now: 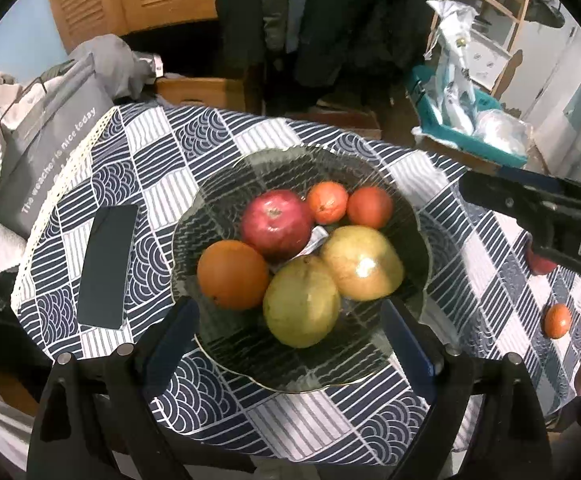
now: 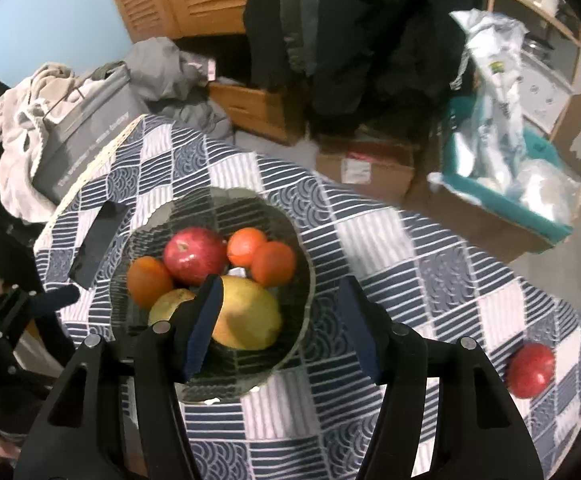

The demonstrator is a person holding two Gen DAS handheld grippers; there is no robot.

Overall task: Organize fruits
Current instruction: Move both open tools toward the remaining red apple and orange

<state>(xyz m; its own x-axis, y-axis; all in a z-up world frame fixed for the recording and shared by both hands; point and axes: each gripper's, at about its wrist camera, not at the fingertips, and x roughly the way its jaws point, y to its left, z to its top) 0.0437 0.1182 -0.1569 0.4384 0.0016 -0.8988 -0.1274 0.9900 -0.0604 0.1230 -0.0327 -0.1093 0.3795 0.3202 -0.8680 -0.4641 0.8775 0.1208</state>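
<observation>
Behind right gripper fingers, pear half hidden (bowl rim blurred)

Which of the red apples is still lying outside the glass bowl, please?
The red apple on the tablecloth's right side; the other apple sits inside the glass bowl.

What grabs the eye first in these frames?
The glass bowl mid-table, piled with a red apple, oranges and two yellow-green pears. Next, the stray apple alone on the checked tablecloth at the table's right, and the dark phone lying left of the bowl. Both grippers hover open and empty.
</observation>
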